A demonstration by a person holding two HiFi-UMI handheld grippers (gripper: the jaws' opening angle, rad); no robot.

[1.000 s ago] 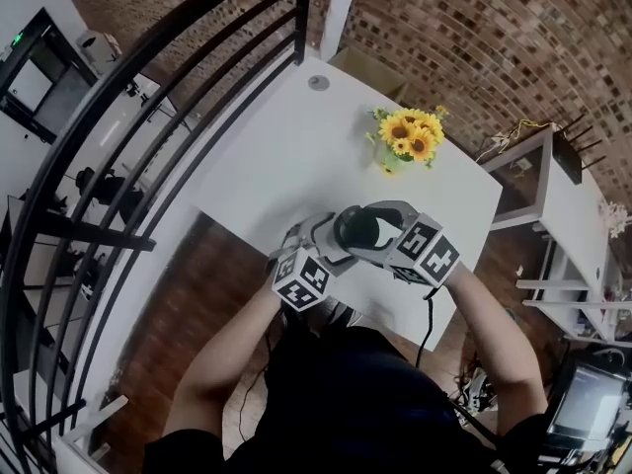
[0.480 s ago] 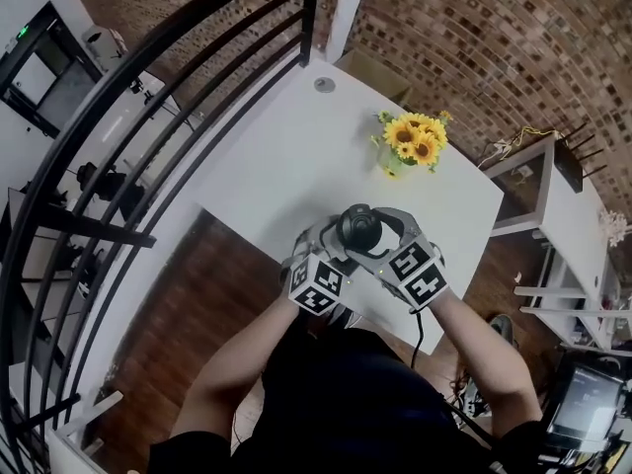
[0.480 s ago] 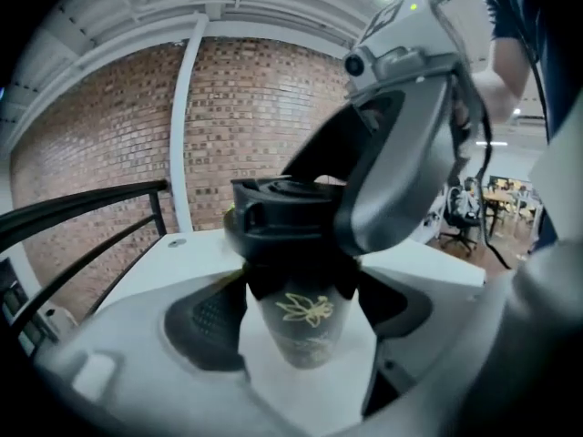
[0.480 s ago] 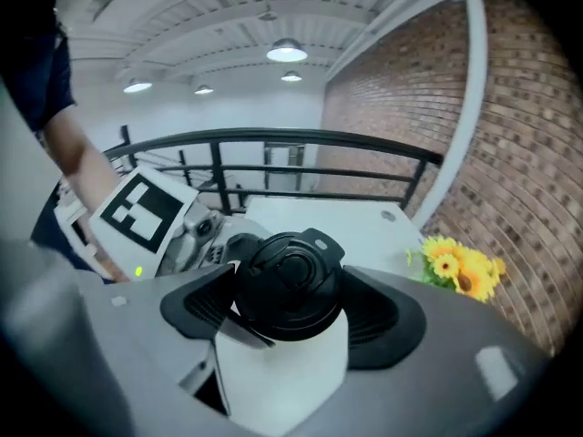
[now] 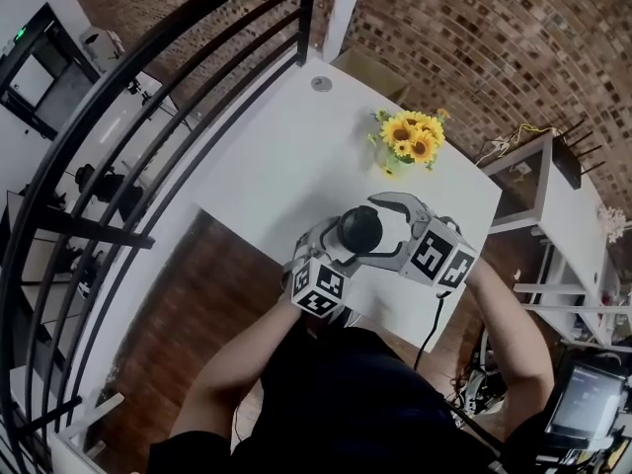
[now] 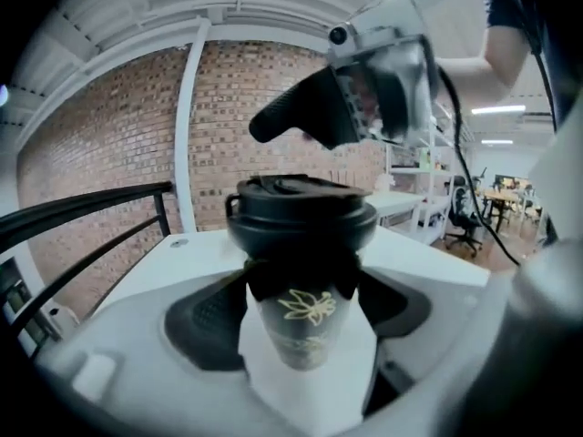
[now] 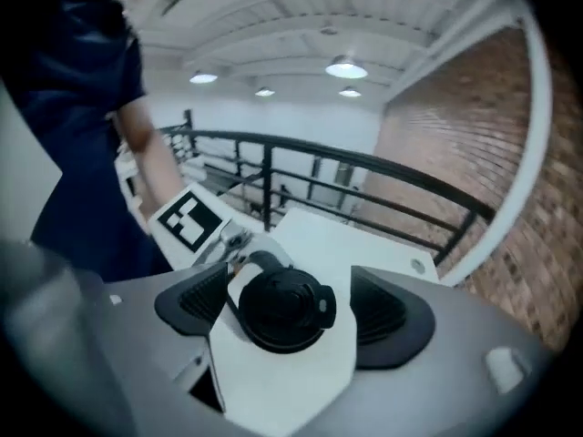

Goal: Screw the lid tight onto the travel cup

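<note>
A travel cup with a gold flower print [image 6: 307, 321] stands upright over the white table [image 5: 286, 146], its black lid [image 6: 301, 212] on top. My left gripper [image 6: 305, 312] is shut on the cup's dark band just below the lid. From above, my right gripper [image 7: 287, 308] straddles the lid [image 7: 282, 309]; its jaws are opening, and both pads stand clear of the lid's rim. In the head view the lid [image 5: 359, 227] shows as a dark disc between the two grippers, near the table's front edge.
A small pot of sunflowers [image 5: 410, 136] stands on the table beyond the cup. A round grommet [image 5: 318, 83] marks the far corner. A black curved railing [image 5: 148, 77] runs along the left. White shelving [image 5: 563, 186] stands to the right.
The right gripper's jaws have spread apart around the lid, and its marker cube has swung up and to the right. The left gripper and the cup have stayed put.
</note>
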